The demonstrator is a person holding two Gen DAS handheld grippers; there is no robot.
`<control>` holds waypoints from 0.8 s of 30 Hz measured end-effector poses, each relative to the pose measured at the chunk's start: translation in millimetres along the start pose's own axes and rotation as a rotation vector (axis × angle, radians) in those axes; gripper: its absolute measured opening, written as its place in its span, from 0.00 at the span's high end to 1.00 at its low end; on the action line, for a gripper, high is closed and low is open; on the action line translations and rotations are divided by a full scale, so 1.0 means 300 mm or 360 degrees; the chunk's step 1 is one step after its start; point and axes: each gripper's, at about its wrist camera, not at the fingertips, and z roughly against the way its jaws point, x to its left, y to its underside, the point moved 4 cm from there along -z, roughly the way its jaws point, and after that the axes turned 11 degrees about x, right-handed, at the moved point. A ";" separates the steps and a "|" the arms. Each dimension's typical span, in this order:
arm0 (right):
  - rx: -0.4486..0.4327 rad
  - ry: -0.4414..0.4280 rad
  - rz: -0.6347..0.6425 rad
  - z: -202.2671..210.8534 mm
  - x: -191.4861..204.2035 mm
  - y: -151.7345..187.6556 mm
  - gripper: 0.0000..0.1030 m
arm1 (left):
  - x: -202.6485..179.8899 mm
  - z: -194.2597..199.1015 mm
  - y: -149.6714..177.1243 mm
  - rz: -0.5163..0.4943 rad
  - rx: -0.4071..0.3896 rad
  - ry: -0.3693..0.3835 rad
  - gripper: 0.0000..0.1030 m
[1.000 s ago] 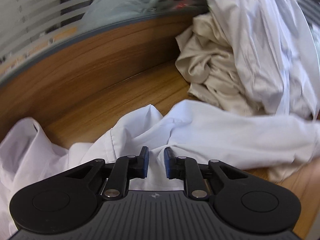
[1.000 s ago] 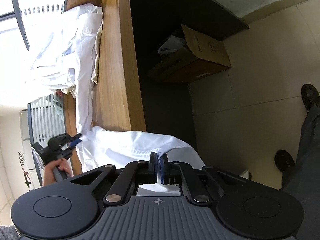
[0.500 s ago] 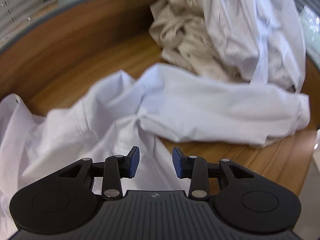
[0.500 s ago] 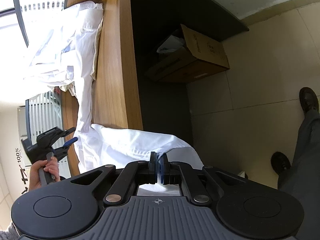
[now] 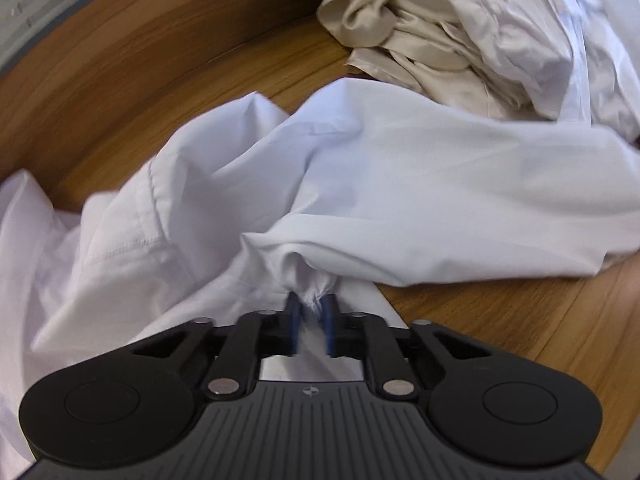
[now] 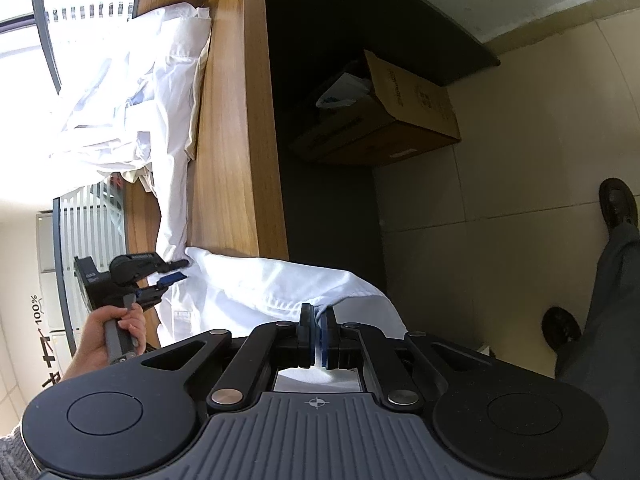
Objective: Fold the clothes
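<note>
White shirt [image 5: 400, 184]: left gripper [image 5: 312, 312] angled steeply down, closing on bunched fold; right gripper [image 6: 318, 320] seemingly clamps hem.

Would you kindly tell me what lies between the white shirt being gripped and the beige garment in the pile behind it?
In the left wrist view, only a narrow strip of bare wooden table separates the white shirt from the beige garment; nothing else lies there.

Crumpled white shirt [image 5: 400, 184] on desk
</note>
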 end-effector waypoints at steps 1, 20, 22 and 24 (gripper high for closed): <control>-0.0005 0.0000 0.0003 0.001 0.001 0.000 0.96 | 0.003 0.010 -0.001 0.0016 -0.0014 0.0021 0.94; -0.0246 -0.0079 -0.0015 0.068 0.054 -0.108 0.97 | -0.223 0.138 -0.218 0.0004 -0.0155 0.0208 0.95; -0.0266 -0.0085 -0.0088 0.059 0.028 -0.108 0.97 | -0.257 0.092 -0.219 -0.0053 -0.0130 0.0160 0.95; -0.0287 -0.0082 -0.0138 0.053 0.009 -0.106 0.97 | -0.286 0.045 -0.218 -0.0098 -0.0106 0.0116 0.94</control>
